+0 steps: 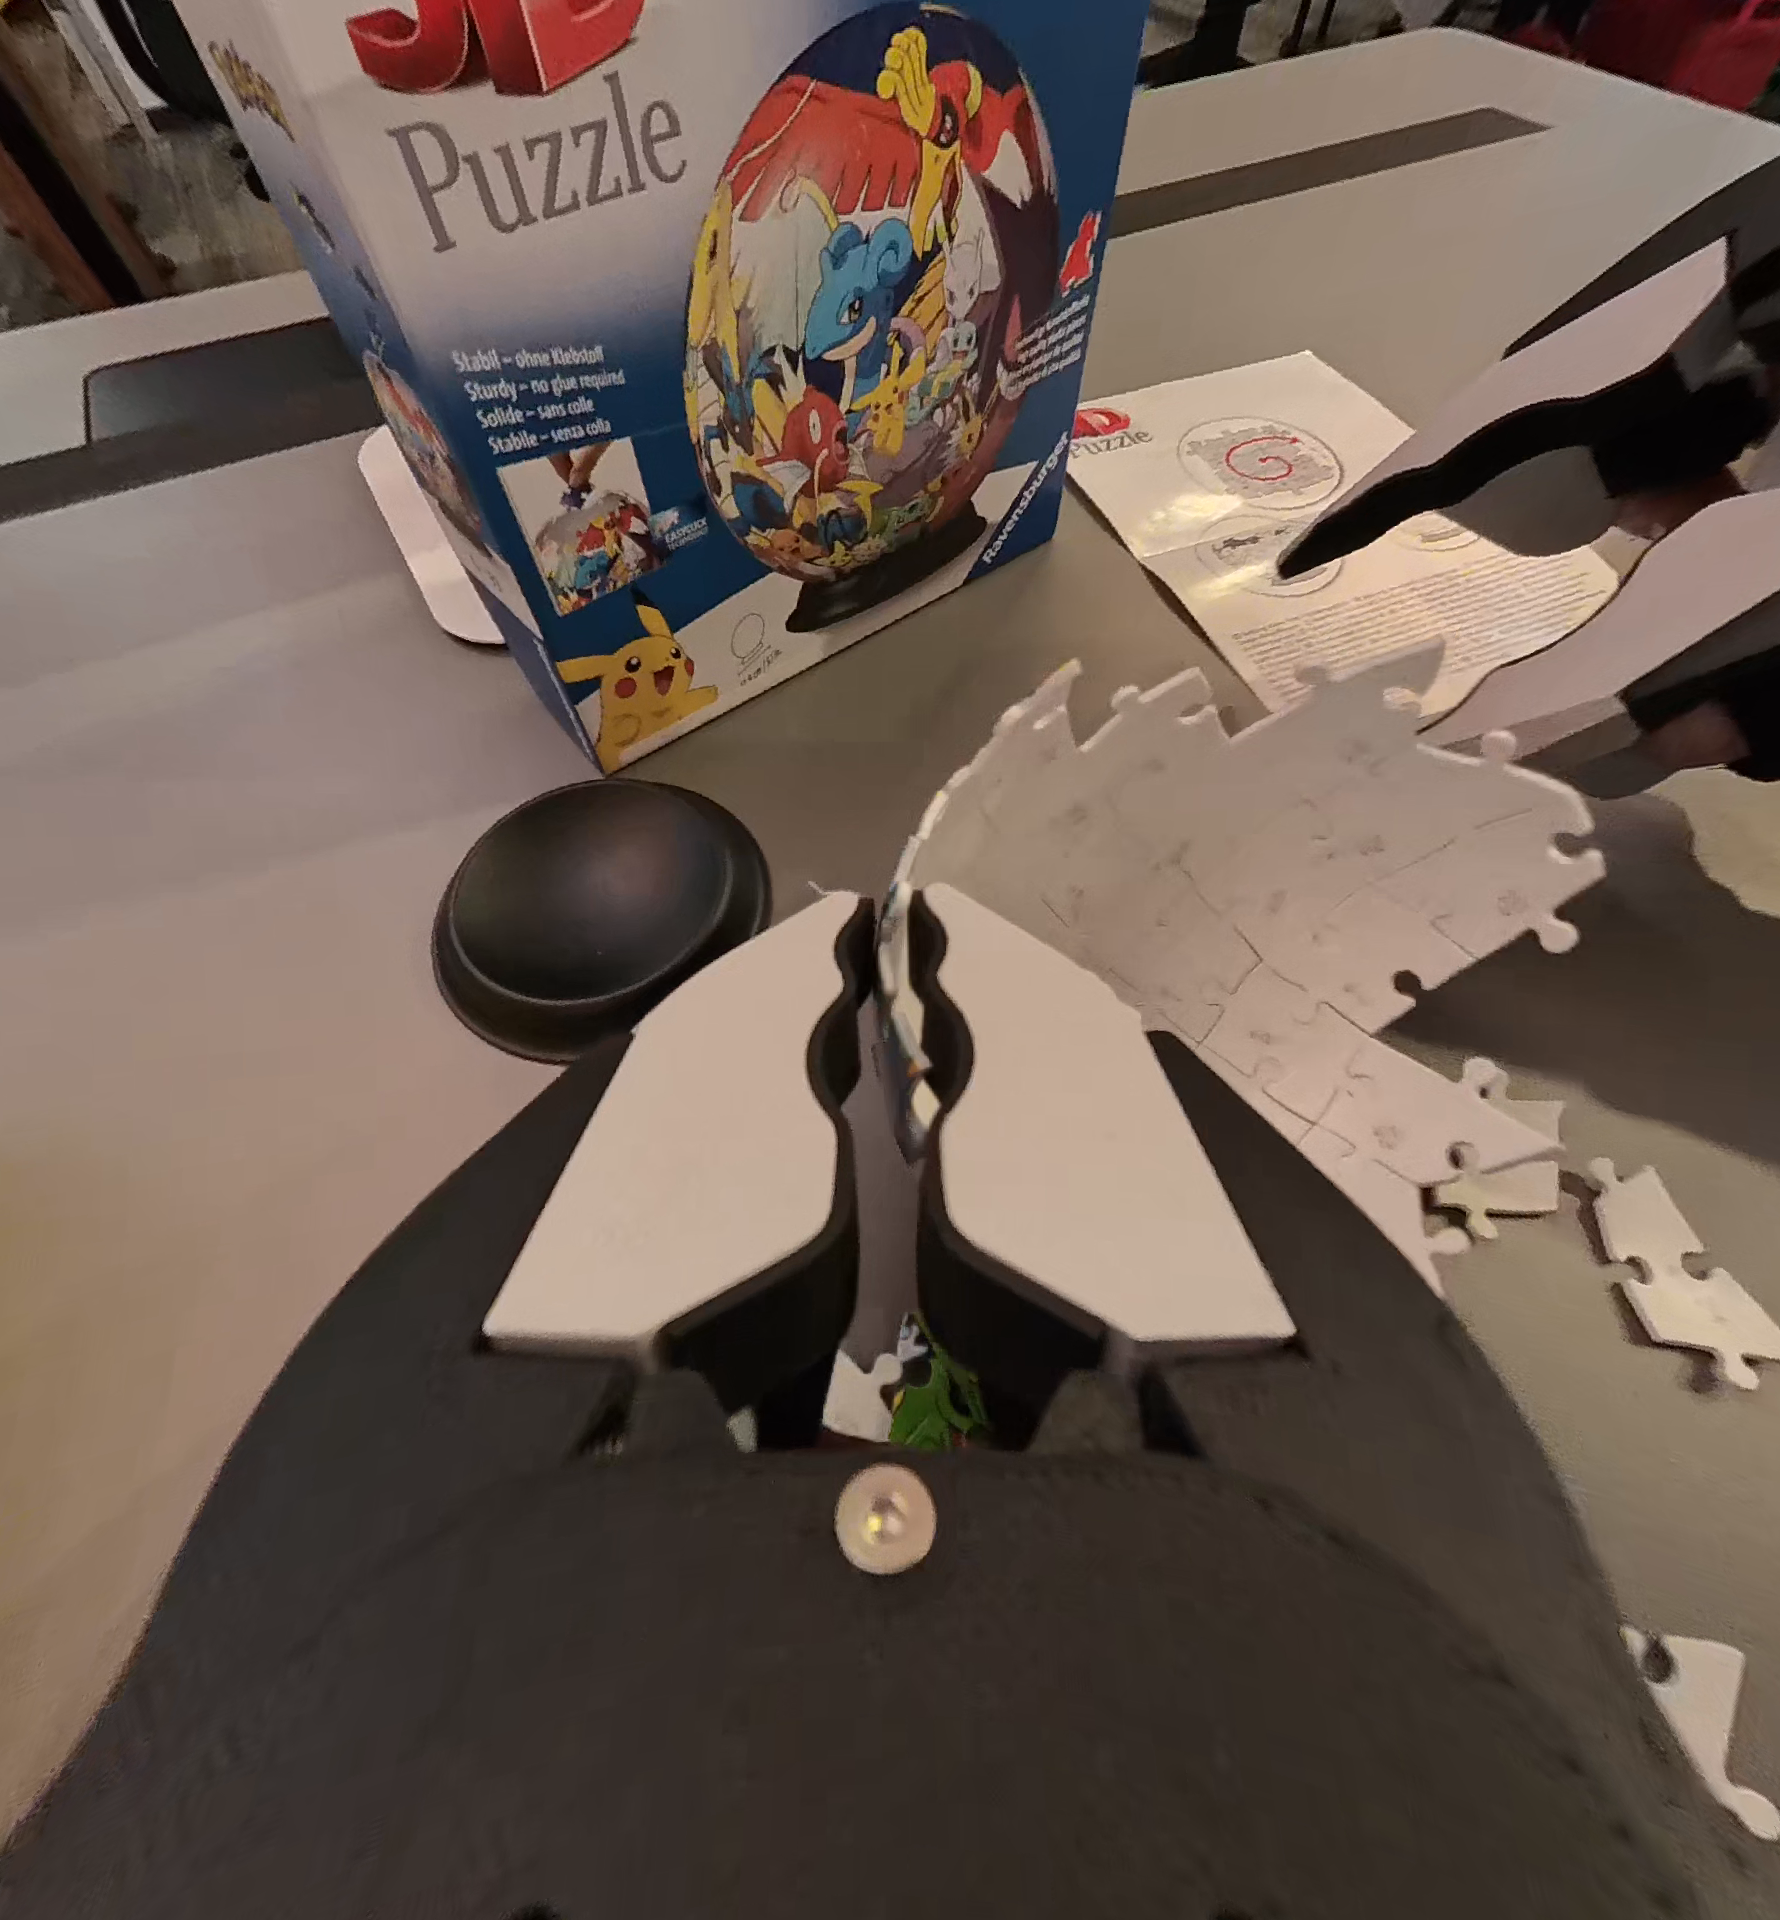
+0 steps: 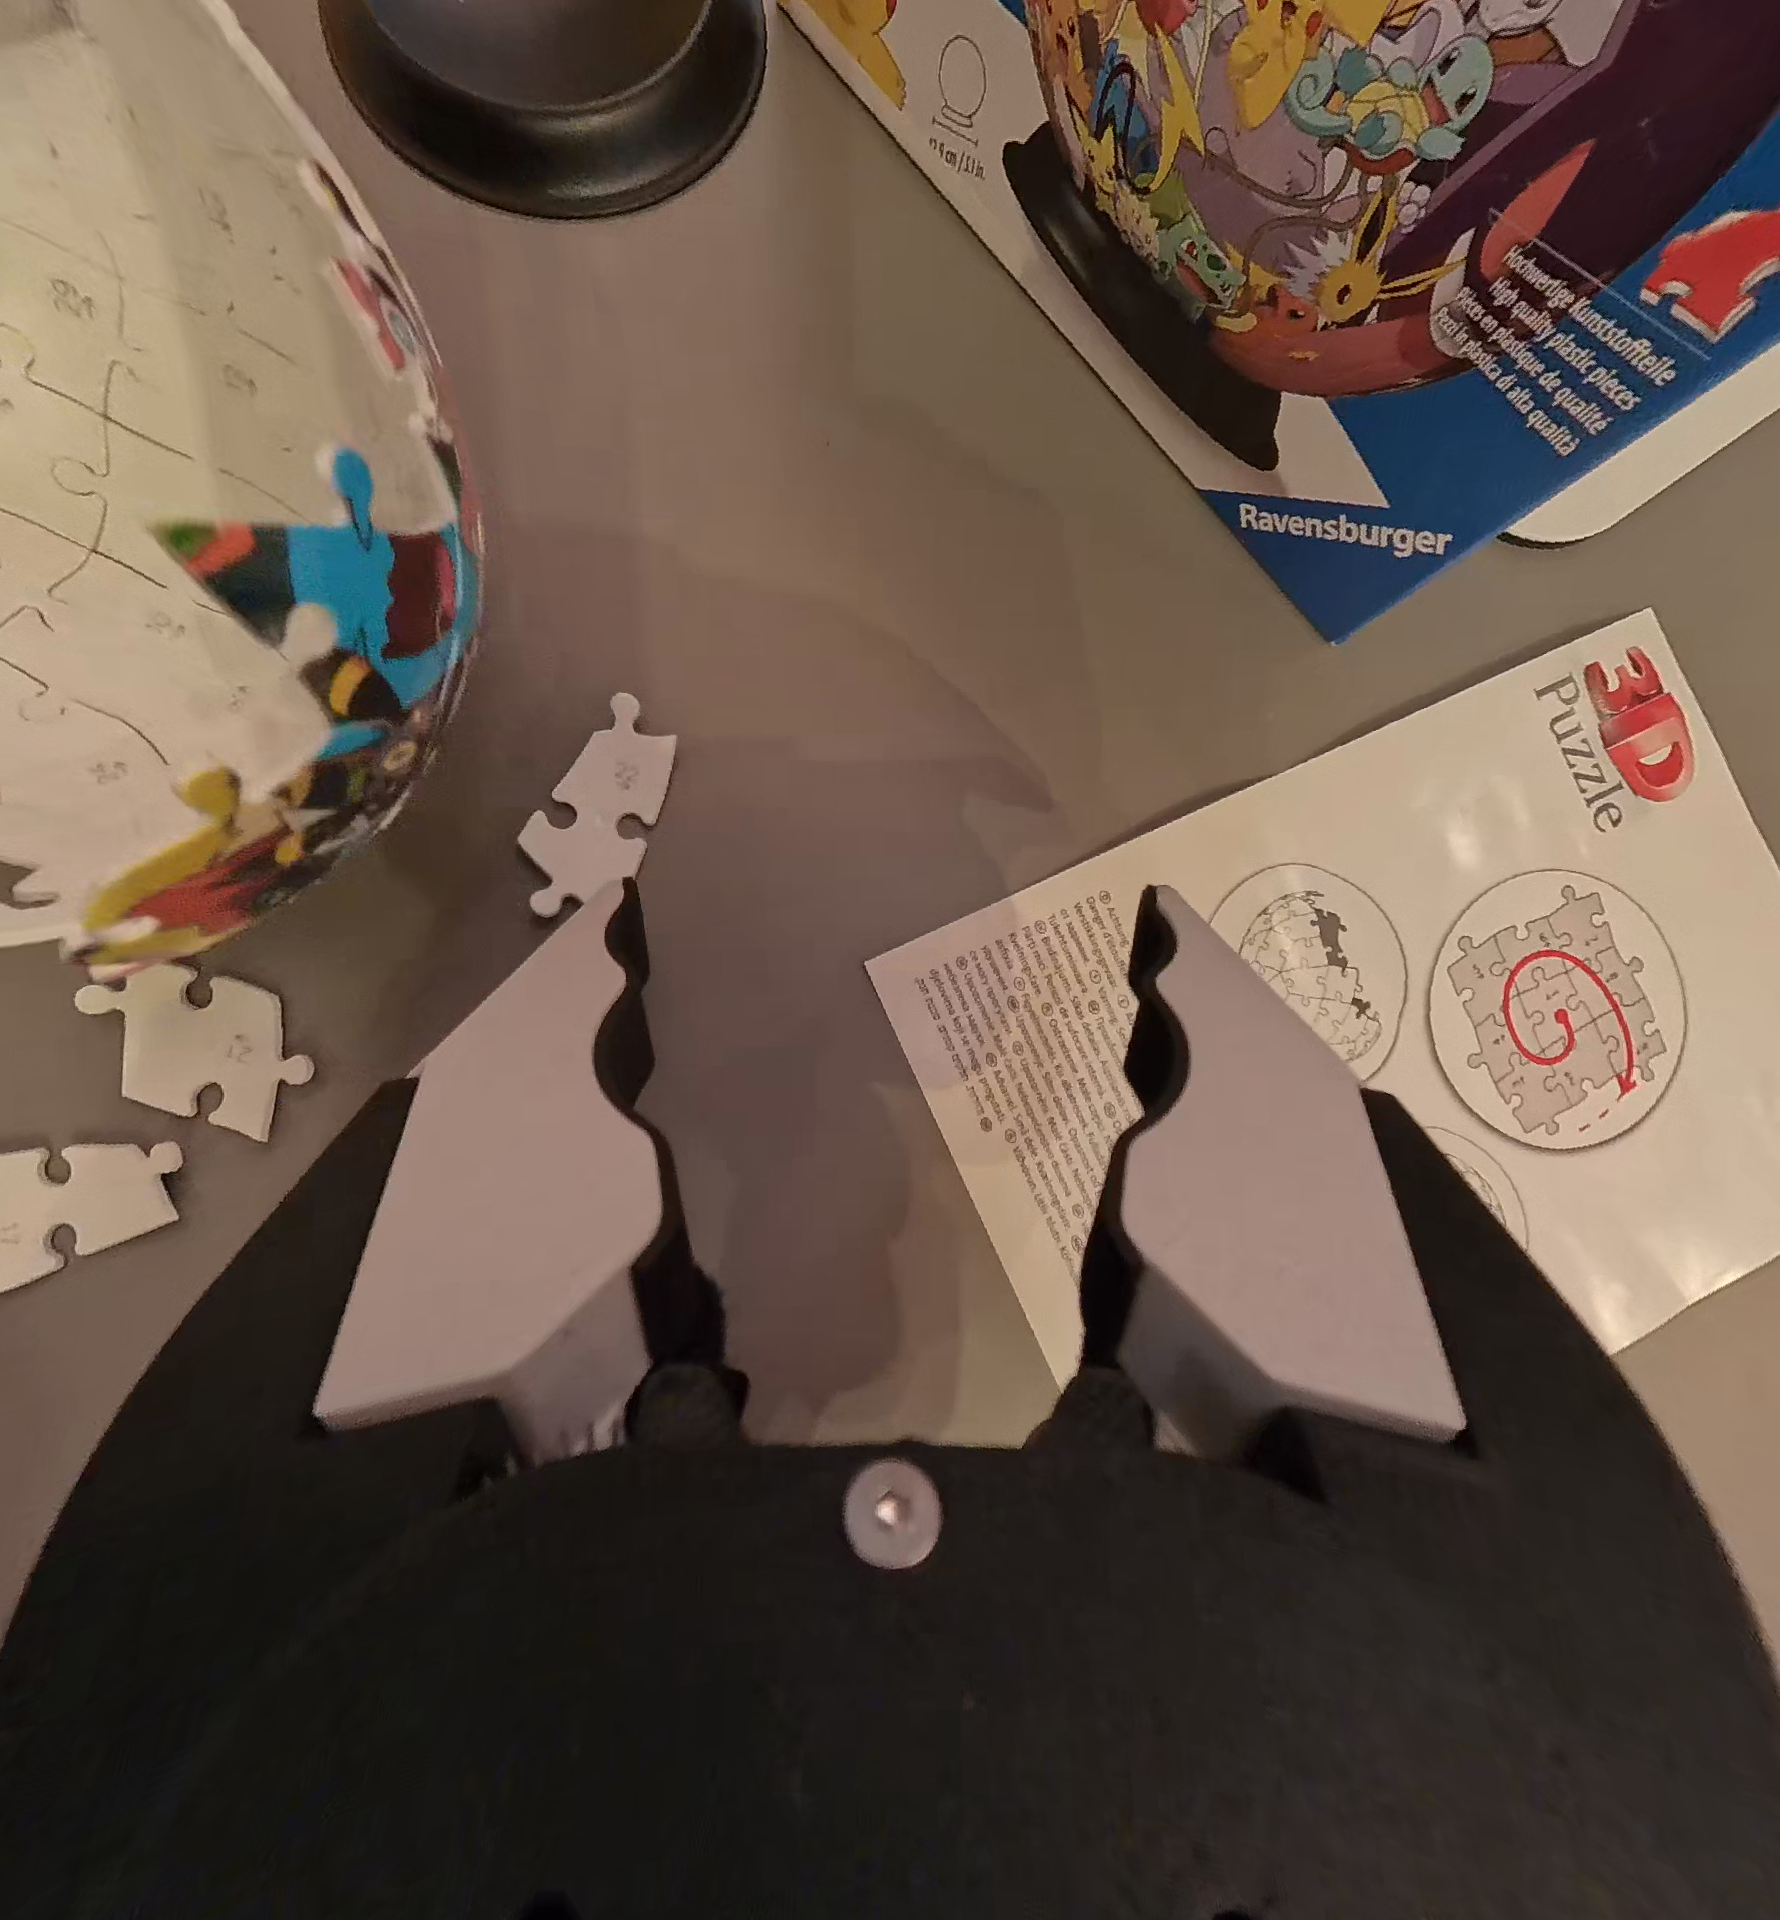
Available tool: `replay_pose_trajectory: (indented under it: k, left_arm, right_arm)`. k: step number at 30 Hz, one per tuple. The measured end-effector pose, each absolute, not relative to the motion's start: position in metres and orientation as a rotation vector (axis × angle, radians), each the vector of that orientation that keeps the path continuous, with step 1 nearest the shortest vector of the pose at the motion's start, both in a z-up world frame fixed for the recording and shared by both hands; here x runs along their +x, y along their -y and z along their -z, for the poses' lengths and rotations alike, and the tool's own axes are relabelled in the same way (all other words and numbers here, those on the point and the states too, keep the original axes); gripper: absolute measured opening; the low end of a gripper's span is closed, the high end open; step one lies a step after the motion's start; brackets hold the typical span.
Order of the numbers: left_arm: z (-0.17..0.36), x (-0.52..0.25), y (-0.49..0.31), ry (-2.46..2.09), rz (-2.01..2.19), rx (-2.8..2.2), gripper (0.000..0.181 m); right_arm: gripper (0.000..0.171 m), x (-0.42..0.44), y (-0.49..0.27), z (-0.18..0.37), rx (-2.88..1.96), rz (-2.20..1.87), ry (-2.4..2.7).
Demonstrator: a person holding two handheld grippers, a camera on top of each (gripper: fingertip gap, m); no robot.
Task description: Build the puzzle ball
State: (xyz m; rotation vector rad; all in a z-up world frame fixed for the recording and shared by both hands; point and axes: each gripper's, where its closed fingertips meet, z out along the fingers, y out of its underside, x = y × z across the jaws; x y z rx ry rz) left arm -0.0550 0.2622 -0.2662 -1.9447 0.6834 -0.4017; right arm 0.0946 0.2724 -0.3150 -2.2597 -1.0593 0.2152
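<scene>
on the grey desk (image 1: 190,831), the black stand (image 1: 595,914) sits left of the left gripper (image 1: 898,920), clenched on the half-built puzzle ball's (image 1: 1281,883) rim. loose pieces (image 2: 600,805) lie nearby; the right gripper (image 2: 891,899) hangs released over the instruction leaflet (image 2: 1488,987).

Matt grey table (image 2: 865,436), smooth. Glossy black stand (image 1: 595,914), probably plastic. Printed cardboard box (image 1: 657,343), slight sheen. Shiny paper leaflet (image 2: 1437,987). Matt white backs on loose puzzle pieces (image 2: 600,805); grainy black gripper body, bright metal screw (image 2: 891,1512).
</scene>
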Motion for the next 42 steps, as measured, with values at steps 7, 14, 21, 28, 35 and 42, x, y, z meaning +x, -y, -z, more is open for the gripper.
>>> replay_pose_trajectory:
  k: [7, 14, 21, 28, 35, 42]
  left_arm:
    - [0.263, -0.055, -0.264, -0.717, 0.335, -1.924, 0.004]
    - [0.255, -0.067, -0.269, -0.690, 0.286, -1.910, 0.004]
    - [0.247, -0.074, -0.278, -0.678, 0.156, -1.885, 0.004]
    - [0.232, -0.082, -0.293, -0.640, -0.019, -1.828, 0.004]
    - [0.227, -0.083, -0.300, -0.611, -0.089, -1.809, 0.004]
    - [0.230, -0.080, -0.301, -0.620, -0.149, -1.788, 0.004]
  right_arm:
    - [0.092, 0.097, -0.269, 0.316, -2.262, -0.227, 1.051]
    - [0.093, 0.087, -0.264, 0.314, -2.255, -0.271, 1.082]
    - [0.084, 0.073, -0.251, 0.319, -2.245, -0.281, 1.142]
    - [0.062, 0.059, -0.241, 0.330, -2.267, -0.288, 1.152]
    - [0.021, 0.049, -0.233, 0.331, -2.274, -0.335, 1.109]
    - [0.012, 0.047, -0.232, 0.327, -2.274, -0.386, 1.031]
